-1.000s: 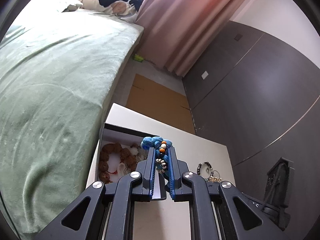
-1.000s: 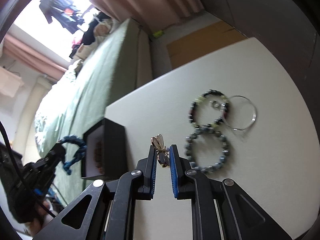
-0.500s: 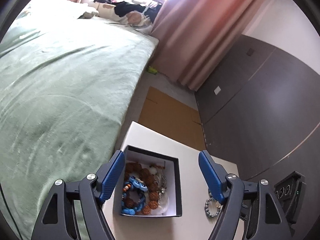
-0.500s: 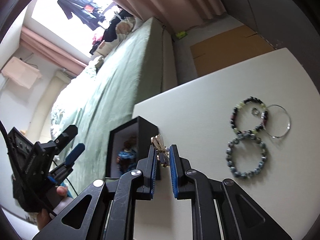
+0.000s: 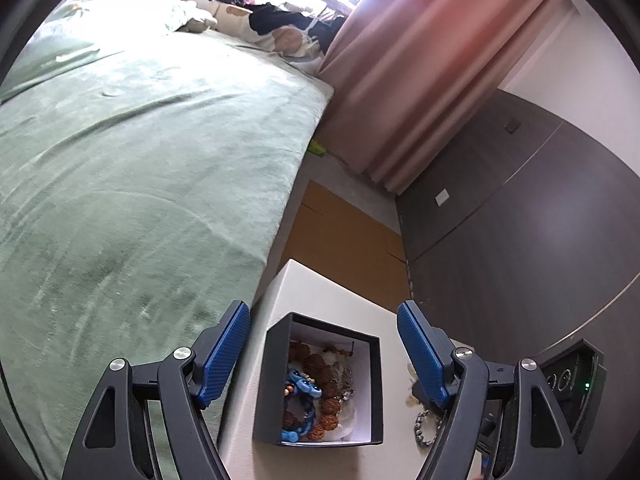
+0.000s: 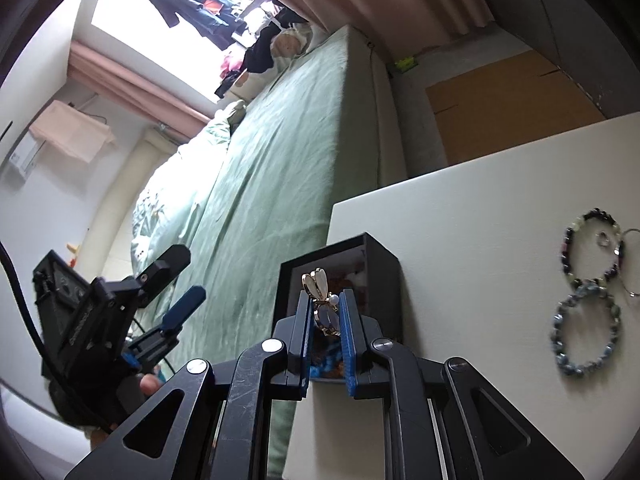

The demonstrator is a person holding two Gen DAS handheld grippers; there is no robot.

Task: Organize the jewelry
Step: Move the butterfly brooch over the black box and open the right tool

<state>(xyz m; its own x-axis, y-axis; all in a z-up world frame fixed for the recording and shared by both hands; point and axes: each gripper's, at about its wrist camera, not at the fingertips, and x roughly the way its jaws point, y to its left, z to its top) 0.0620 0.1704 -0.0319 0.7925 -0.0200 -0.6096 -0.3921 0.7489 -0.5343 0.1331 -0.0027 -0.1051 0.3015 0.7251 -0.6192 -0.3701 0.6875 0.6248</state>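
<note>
Two grippers: I have one in each hand, both over the white table (image 6: 460, 248).
Right gripper (image 6: 326, 320): my jaws are clamped on a gold dragonfly brooch (image 6: 322, 300); its pale wings stick up past the fingertips toward 12 o'clock.
Left gripper (image 5: 324, 344): my jaws stand wide apart with nothing between the blue pads (image 5: 224, 354); in the right wrist view it hangs at 9 o'clock, off the table's edge over the bed.
Jewelry box (image 5: 320, 380): black outside, white inside, it sits on the table directly below my left jaws, near the table's left edge; from the right wrist it lies just behind the brooch.
Box contents: a blue knotted bracelet (image 5: 302, 404) lies on top of brown bead strands (image 5: 320, 364), toward 7 o'clock inside the box.
Loose pieces: at 3 o'clock from the right jaws, a blue-grey bead bracelet (image 6: 586, 330) touches a dark multicolour bead bracelet (image 6: 594, 246) above it, with a thin silver bangle (image 6: 632, 264) at the frame edge and a small ring (image 6: 603, 240) inside the upper bracelet.
Surroundings: green bed (image 5: 140, 160) at 10 o'clock, pink curtain (image 5: 420, 60) at 1 o'clock, flattened cardboard (image 5: 344, 236) on the floor beyond the table.
</note>
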